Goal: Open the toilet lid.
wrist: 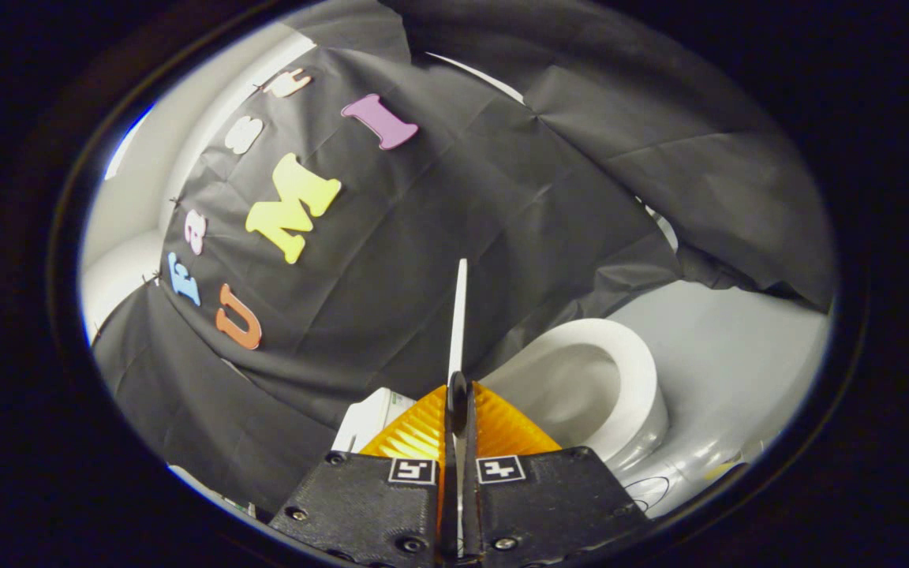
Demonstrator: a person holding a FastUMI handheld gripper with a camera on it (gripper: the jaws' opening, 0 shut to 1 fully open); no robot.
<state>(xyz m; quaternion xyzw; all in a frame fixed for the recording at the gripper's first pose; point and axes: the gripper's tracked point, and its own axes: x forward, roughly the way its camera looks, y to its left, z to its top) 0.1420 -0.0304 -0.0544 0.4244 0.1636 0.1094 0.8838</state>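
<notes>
Between the tool's fingers stands the toilet lid, seen edge-on as a thin white strip, both fingers pinching its lower edge. To its right lies the open bowl. The tank behind is mostly hidden by the fingers.

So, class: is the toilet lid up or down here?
Up: the toilet lid stands edge-on, pinched in the gripper, with the bowl uncovered beside it.

White toilet lid, seen edge-on at 12 o'clock from the gripper, both fingers pressed to it. White toilet bowl at 2 o'clock. Pale grey floor.
</notes>
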